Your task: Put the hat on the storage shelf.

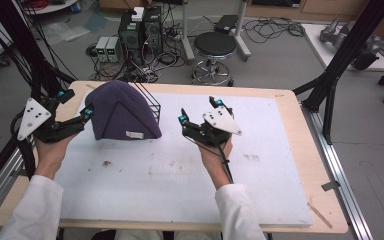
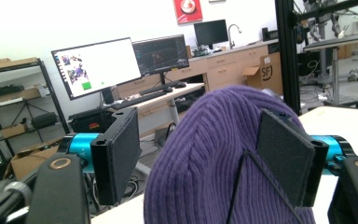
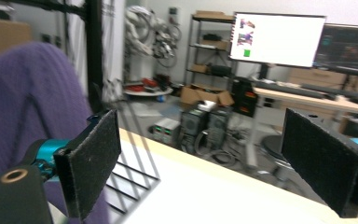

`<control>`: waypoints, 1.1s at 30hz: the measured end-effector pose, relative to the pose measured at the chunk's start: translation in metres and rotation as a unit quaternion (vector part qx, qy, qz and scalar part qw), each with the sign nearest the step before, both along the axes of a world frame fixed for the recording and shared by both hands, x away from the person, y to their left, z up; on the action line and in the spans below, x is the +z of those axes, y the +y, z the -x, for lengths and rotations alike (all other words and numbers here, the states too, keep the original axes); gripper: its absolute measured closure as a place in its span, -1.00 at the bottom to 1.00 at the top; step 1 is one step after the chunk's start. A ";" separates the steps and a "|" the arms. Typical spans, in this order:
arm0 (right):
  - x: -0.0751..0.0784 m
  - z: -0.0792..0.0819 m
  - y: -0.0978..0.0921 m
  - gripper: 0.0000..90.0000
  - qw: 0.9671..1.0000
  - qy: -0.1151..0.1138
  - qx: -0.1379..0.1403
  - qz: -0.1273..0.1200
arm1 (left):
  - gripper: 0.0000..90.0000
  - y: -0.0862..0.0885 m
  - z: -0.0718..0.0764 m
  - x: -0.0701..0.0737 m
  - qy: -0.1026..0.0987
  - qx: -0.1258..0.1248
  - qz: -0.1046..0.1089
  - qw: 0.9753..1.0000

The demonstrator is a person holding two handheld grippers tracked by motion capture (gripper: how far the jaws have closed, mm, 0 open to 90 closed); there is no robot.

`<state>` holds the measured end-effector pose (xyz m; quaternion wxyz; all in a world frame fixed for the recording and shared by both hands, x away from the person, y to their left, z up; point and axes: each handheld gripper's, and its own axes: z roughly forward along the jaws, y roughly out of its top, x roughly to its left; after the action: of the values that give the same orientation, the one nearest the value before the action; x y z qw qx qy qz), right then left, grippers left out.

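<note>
Evidently little is done: the purple knit hat [image 1: 121,112] sits draped over a black wire stand [image 1: 150,102] at the table's [image 1: 290,165] far left; the left gripper [image 1: 76,110], jaws apart, straddles its edge ungrasped; the right gripper [image 1: 198,111] hovers just beside, jaws apart and empty.

One purple knit hat [image 1: 119,111] is sitting on the table [image 1: 290,107], draped over one black wire rack [image 1: 151,102]. Two grippers are hovering above it, one left gripper [image 1: 75,106] and one right gripper [image 1: 198,111]. Behind the table, one round stool [image 1: 215,44] is standing, and what look like two computer towers [image 1: 141,27] are sitting on the floor.
</note>
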<state>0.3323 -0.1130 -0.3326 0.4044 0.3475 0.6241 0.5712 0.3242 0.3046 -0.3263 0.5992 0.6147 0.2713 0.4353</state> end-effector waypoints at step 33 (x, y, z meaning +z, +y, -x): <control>-0.049 0.059 -0.135 -0.74 0.991 0.048 -0.119 -0.020 | -0.39 0.023 0.044 -0.058 0.054 0.016 0.011 0.998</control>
<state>0.2729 -0.2479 -0.3821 0.4324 0.4545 0.5853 0.5137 0.2806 0.3275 -0.3845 0.5834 0.6264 0.3173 0.4082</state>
